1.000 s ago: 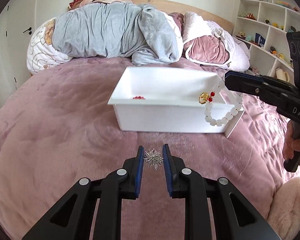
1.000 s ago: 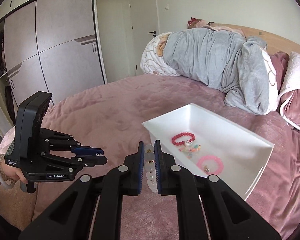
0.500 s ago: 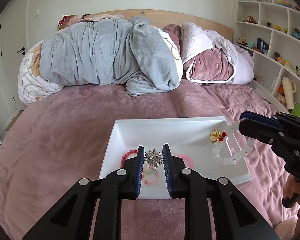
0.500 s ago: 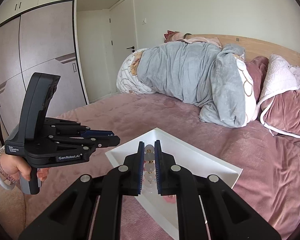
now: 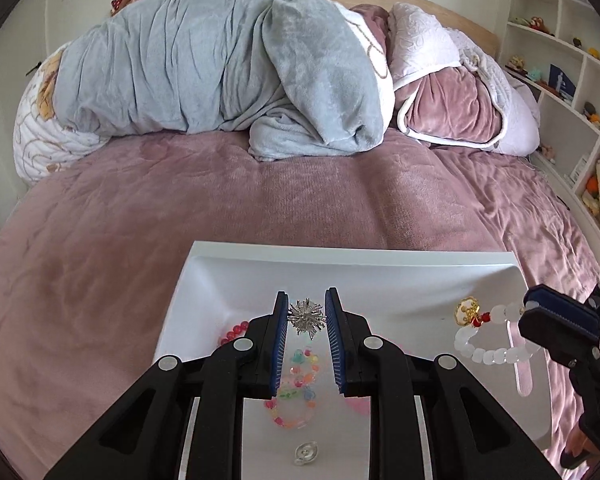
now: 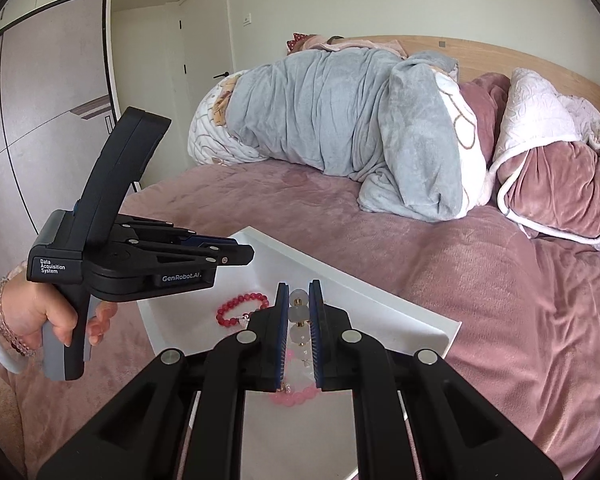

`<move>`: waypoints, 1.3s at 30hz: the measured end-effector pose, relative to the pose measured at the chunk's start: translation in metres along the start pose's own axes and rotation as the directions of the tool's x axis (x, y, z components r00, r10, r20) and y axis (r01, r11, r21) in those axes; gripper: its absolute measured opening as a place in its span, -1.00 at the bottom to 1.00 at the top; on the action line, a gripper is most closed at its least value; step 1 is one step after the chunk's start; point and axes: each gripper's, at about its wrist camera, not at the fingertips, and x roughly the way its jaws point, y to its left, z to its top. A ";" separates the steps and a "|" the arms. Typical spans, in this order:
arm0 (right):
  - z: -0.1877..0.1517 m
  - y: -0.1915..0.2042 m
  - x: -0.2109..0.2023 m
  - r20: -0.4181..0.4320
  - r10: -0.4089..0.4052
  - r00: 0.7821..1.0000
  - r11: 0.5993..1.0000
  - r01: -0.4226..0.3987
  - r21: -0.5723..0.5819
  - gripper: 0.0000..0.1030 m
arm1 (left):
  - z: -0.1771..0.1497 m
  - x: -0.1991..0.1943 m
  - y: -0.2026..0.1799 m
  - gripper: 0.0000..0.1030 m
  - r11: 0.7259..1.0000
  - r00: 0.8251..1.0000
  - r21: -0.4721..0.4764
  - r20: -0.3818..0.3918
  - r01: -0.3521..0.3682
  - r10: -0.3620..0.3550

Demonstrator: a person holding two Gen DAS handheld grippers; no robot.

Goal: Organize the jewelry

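Both grippers hang over the white tray (image 5: 352,254), ready to drop: left gripper (image 5: 307,320) pinches a silver brooch (image 5: 306,317), right gripper (image 6: 299,312) a white bead bracelet (image 5: 488,354).

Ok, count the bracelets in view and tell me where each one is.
4. A red bracelet, a multicoloured bracelet and a pink bracelet lie in the white tray. The right gripper holds a white bracelet over it. The grippers may hide more.
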 end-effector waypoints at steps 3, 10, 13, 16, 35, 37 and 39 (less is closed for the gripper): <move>-0.005 -0.002 0.010 -0.021 -0.016 1.000 1.000 0.016 -0.001 -0.79 | -0.006 0.021 0.004 -0.53 0.999 0.999 -0.035 -0.033 -0.004 0.002; -0.012 -0.010 0.025 -0.048 -0.015 0.999 0.999 0.017 0.034 -0.79 | -0.021 0.047 0.012 -0.53 0.998 0.996 -0.054 -0.083 -0.035 0.030; -0.013 -0.010 0.028 -0.056 -0.019 0.998 0.999 0.021 0.034 -0.79 | -0.024 0.045 0.010 -0.46 0.999 0.997 -0.039 -0.071 -0.035 0.032; -0.012 -0.008 0.028 -0.052 -0.021 0.998 0.999 0.023 0.031 -0.76 | -0.024 0.041 0.005 -0.28 0.998 0.997 -0.009 -0.060 -0.054 0.053; 0.016 0.036 -0.033 0.102 -0.121 0.987 0.986 0.131 -0.100 0.39 | -0.013 -0.084 0.022 0.63 0.981 0.961 -0.031 0.195 -0.193 0.195; 0.019 0.043 -0.042 0.120 -0.124 0.985 0.984 0.138 -0.114 0.44 | -0.011 -0.100 0.022 0.66 0.979 0.954 -0.029 0.219 -0.201 0.202; 0.021 0.050 -0.052 0.139 -0.127 0.982 0.981 0.145 -0.127 0.51 | -0.011 -0.115 0.019 0.69 0.978 0.948 -0.023 0.242 -0.207 0.206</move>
